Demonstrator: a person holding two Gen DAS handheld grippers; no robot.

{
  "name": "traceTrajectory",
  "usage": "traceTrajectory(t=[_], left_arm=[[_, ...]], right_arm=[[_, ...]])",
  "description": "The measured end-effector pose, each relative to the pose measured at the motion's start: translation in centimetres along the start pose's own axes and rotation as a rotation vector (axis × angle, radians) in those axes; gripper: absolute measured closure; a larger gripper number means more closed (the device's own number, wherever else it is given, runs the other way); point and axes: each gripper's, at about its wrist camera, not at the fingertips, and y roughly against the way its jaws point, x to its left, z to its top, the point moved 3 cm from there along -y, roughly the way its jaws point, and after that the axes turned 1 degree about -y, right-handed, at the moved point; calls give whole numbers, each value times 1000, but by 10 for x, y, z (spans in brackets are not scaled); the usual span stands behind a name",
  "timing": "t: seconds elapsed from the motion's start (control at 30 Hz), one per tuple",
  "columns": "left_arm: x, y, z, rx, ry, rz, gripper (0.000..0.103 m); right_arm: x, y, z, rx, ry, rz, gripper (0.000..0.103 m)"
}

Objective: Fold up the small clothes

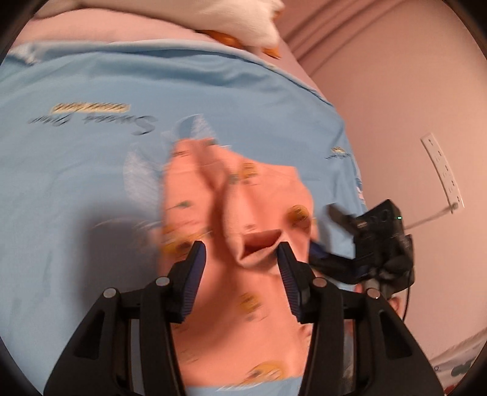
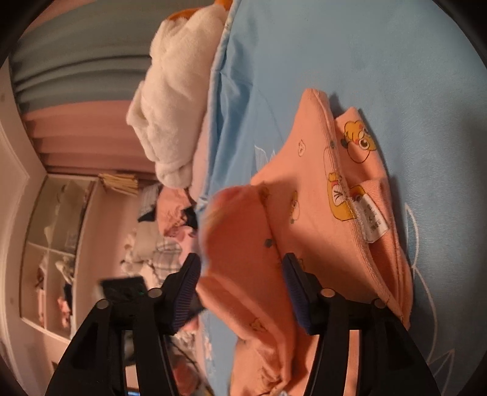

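A small peach garment [image 1: 243, 195] with yellow cartoon prints lies crumpled on a light blue bed sheet [image 1: 91, 182]. My left gripper [image 1: 240, 252] hovers over it, open, with a cuff opening [image 1: 258, 243] lying loose between the fingertips. In the right wrist view the same garment [image 2: 319, 213] is partly folded, and a white care label [image 2: 374, 219] shows at its seam. My right gripper [image 2: 240, 274] is open around a blurred, raised fold of the cloth; the pads do not pinch it. The right gripper's camera housing [image 1: 383, 231] sits at the garment's right edge.
A white plush toy [image 1: 243, 18] [image 2: 173, 106] lies at the far end of the sheet [image 2: 365, 61]. The bed edge drops off beside a pink wall with a socket plate [image 1: 441, 170]. A shelf unit [image 2: 51, 243] and piled laundry [image 2: 164, 231] stand beyond the bed.
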Motion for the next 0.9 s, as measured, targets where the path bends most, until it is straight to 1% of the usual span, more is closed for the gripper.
traceTrajectory(t=[0.07, 0.17, 0.27, 0.37, 0.43, 0.57, 0.6, 0.63, 0.7, 0.73, 0.77, 0.8, 0.83, 0.9], left_arm=[[16, 8, -8, -7, 35, 4, 51], [36, 16, -16, -17, 94, -6, 51], [49, 24, -24, -25, 122, -11, 51], [56, 27, -32, -22, 135, -20, 51], [59, 27, -38, -12, 145, -24, 50], [58, 27, -46, 1, 144, -43, 50], [59, 28, -50, 0, 142, -49, 50], [56, 29, -53, -5, 141, -58, 50], [53, 28, -55, -9, 143, -74, 47], [52, 26, -57, -9, 144, -80, 45], [51, 26, -58, -6, 143, -84, 44], [50, 26, -61, 0, 140, -87, 44], [50, 25, -64, 9, 137, -85, 44], [52, 24, -66, 18, 137, -80, 44]], right_arm=[[1, -3, -1, 16, 19, -22, 38], [6, -13, -5, 51, 68, -87, 38], [18, -21, -12, 92, 182, -162, 36], [29, -27, -23, 133, 312, -218, 29], [29, -29, -26, 162, 343, -227, 28], [32, -24, -28, 146, 379, -226, 27], [33, -25, -28, 127, 408, -261, 27], [32, -27, -27, 106, 439, -315, 27], [32, -36, -23, 64, 485, -398, 27], [33, -39, -21, 51, 482, -403, 29], [34, -41, -18, 34, 481, -399, 37], [34, -43, -13, 8, 487, -396, 50], [33, -42, -10, -9, 485, -403, 57], [29, -44, -5, -30, 485, -435, 91]])
